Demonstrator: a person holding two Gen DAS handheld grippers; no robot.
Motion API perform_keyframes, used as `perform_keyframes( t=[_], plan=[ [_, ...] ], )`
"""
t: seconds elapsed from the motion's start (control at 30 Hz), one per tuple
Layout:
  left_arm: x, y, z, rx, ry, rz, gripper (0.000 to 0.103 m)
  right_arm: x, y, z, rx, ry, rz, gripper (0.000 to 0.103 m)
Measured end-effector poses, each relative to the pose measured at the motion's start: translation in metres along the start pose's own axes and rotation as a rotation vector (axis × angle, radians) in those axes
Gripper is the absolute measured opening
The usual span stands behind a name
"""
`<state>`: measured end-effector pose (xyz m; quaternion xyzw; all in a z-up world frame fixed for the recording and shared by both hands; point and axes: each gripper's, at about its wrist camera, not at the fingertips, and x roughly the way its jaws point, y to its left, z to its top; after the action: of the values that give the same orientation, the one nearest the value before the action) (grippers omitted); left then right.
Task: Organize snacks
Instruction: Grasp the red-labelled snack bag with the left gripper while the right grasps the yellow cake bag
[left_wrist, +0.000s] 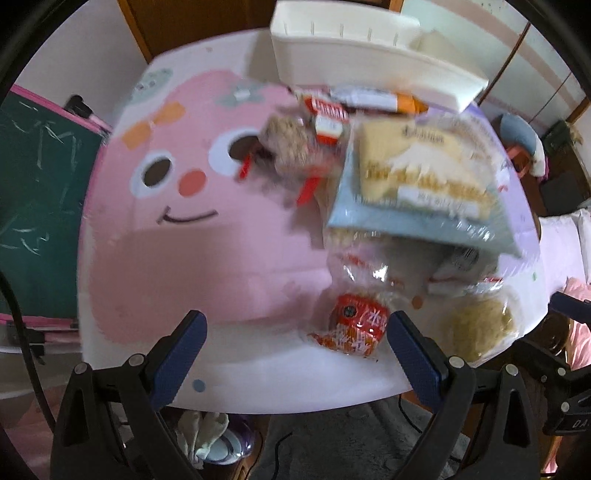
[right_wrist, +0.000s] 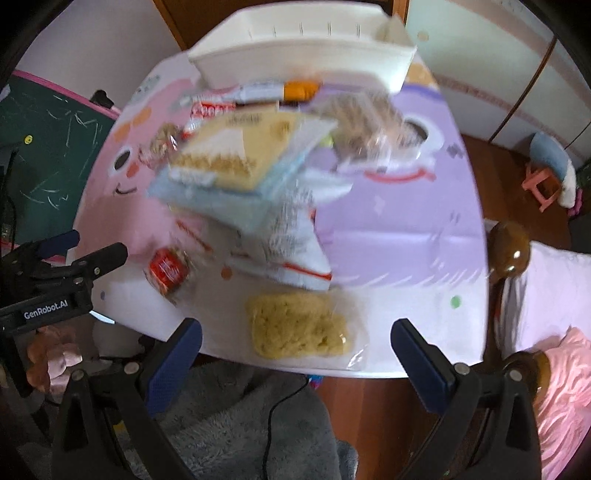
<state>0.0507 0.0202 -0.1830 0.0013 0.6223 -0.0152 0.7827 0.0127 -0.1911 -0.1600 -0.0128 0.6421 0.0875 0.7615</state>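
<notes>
"GenRobot.AI" on left gripper (right_wrist: 94, 248) body

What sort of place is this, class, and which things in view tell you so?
Most likely a child's room at home: a low table covered with cartoon faces, a green chalkboard beside it, and a small pink stool on the wooden floor. Snack packets and a white bin sit on the table.

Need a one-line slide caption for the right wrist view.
Open right gripper hovers over a clear-wrapped noodle block near the table edge, snack pile and white bin beyond.
</notes>
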Motion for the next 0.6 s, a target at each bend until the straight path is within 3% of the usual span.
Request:
perform_keyframes(
  t=[0.27, 0.6],
  plan=[
    [0.042, -0.017, -0.005, 0.05, 0.058, -0.026, 0.098, 0.037, -0.003, -0.002, 0.007, 0.047, 0.007, 0.099],
    [0.064, -0.033, -0.008, 0.066, 0.086, -0.023, 0.097, 0.059, 0.011, -0.004, -0.076, 0.046, -0.097, 0.096]
  ],
)
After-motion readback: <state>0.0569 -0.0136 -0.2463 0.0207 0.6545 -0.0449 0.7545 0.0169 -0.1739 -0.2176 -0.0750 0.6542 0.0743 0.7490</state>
